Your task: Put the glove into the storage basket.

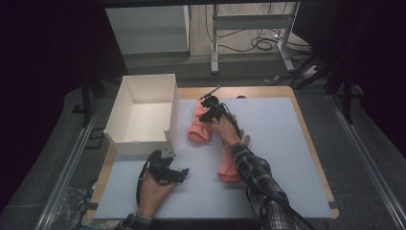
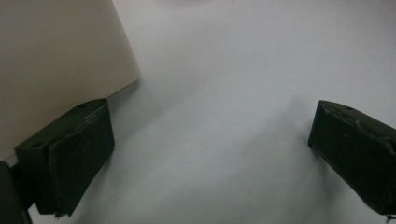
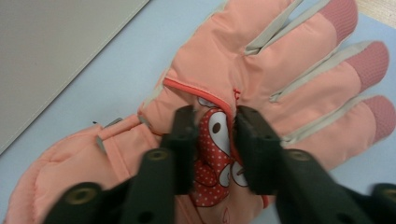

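On the pale blue mat of the table, seen from the high view, two peach-pink gloves are laid: one glove lies just beside the open white box at the mat's far left, and a second glove lies nearer the person, partly covered by the plaid sleeve. The right gripper is lowered onto the farther glove, while the left gripper is rested on the mat just in front of the box's near corner, well apart from both gloves. From the left gripper view, the two black jaws are seen standing wide apart with bare mat between them, so nothing is held; the box wall rises just beside one jaw, a closeness less plainly read from above. From the right gripper view, details lost from above are given: the glove is padded, with grey seams between the fingers, ribbed darker-pink fingertips, an orange zip line, and a red dotted patch bearing white shapes. The right gripper is drawn in narrowly, a fold of the patch being pinched between its pads, with the box's side at the upper left.
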### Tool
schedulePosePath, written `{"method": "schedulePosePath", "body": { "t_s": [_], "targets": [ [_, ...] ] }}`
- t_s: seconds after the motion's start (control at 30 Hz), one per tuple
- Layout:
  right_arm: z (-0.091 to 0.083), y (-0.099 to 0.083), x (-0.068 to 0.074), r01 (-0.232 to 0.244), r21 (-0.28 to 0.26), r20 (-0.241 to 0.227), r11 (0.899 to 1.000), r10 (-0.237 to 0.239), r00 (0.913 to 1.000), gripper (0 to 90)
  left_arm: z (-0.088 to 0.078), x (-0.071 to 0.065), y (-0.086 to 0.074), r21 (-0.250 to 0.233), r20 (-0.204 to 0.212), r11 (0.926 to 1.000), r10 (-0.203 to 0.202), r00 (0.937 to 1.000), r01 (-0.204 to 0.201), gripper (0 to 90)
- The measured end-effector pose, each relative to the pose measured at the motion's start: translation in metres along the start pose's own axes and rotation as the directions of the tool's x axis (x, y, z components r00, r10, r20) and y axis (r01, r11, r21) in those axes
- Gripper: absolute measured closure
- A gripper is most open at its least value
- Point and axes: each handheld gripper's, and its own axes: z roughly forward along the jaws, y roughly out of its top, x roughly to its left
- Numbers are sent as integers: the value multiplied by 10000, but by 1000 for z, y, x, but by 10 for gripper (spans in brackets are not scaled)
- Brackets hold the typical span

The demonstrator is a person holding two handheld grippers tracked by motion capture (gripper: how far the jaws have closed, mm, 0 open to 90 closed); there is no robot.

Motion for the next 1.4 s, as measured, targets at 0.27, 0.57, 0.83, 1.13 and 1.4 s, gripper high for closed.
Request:
{"method": "schedulePosePath", "body": {
  "t_s": [0.27, 0.57, 0.83, 1.13, 1.4],
  "targets": [
    [-7, -2, 3, 60, -128, 229, 9999, -57, 9997, 854, 0, 0, 0, 5, -2, 10000, 2, 10000, -2, 1],
    [-28, -4, 3, 83, -406, -201, 9991, -91, 9998, 861, 0, 0, 0, 17, -11, 10000, 13, 10000, -13, 1],
    [-55, -4, 11, 489, -866, -695, 9950, -550, 9961, 860, 0, 0, 0, 15, -12, 10000, 18, 10000, -18, 1],
    [-81, -4, 25, 1025, -1174, -1071, 9878, -1152, 9876, 858, 0, 0, 0, 17, -10, 10000, 27, 10000, -27, 1],
    [-103, -12, 35, 1370, -1420, -1387, 9803, -1567, 9779, 858, 0, 0, 0, 10, -24, 10000, 56, 10000, -56, 1]
  ]
}}
